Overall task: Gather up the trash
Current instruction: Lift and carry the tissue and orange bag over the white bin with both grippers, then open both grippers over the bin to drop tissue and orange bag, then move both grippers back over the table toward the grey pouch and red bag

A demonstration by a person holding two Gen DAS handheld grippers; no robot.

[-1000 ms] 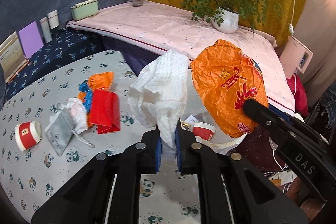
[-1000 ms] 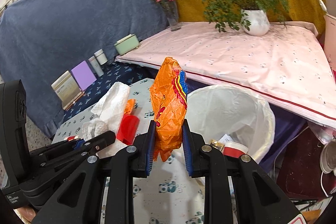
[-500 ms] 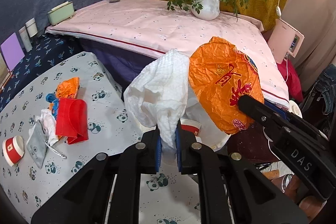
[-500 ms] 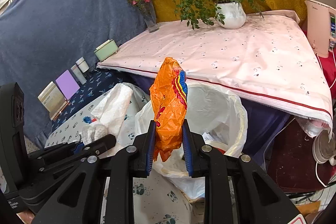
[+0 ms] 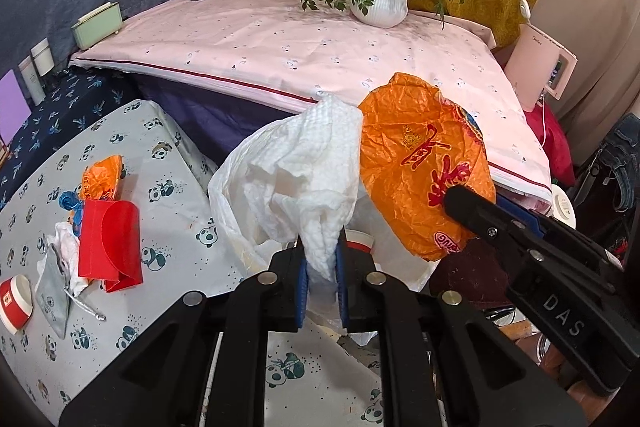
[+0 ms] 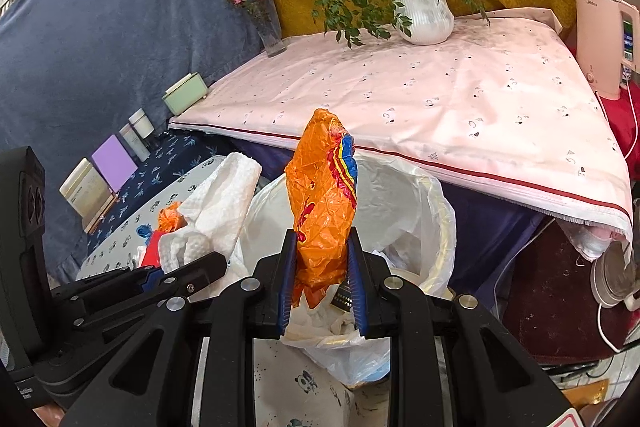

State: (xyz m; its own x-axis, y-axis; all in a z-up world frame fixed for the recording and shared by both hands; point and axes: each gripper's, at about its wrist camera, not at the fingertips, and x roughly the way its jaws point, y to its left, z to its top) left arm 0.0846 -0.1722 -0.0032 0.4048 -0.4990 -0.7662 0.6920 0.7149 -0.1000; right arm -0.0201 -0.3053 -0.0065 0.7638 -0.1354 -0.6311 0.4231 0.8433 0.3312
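Left gripper (image 5: 321, 269): jaws clamped on the lower tail of a crumpled white paper towel (image 5: 304, 183), pinched low so the bulk stands free above the blue pads and should fall clear on release.

Right gripper (image 6: 321, 279): jaws closed on an orange snack wrapper (image 6: 324, 199), gripped near its bottom edge, the rest rising upright. Same logic, I judge: a small pinch, easy to let go.

Both loads sit side by side, nearly touching in the left wrist view, over the mouth of the white bin liner (image 6: 436, 211) at the edge of the panda-print cloth (image 5: 168, 163). The liner already holds paper scraps and what looks like a red-and-white cup. Both pieces look positioned for dropping in together.

Left on the cloth, well apart from the bin: a red folded carton (image 5: 110, 239), a second orange wrapper (image 5: 102, 177), a grey pouch (image 5: 52, 297), a red-and-white paper cup (image 5: 14, 301). These look like later pickups.
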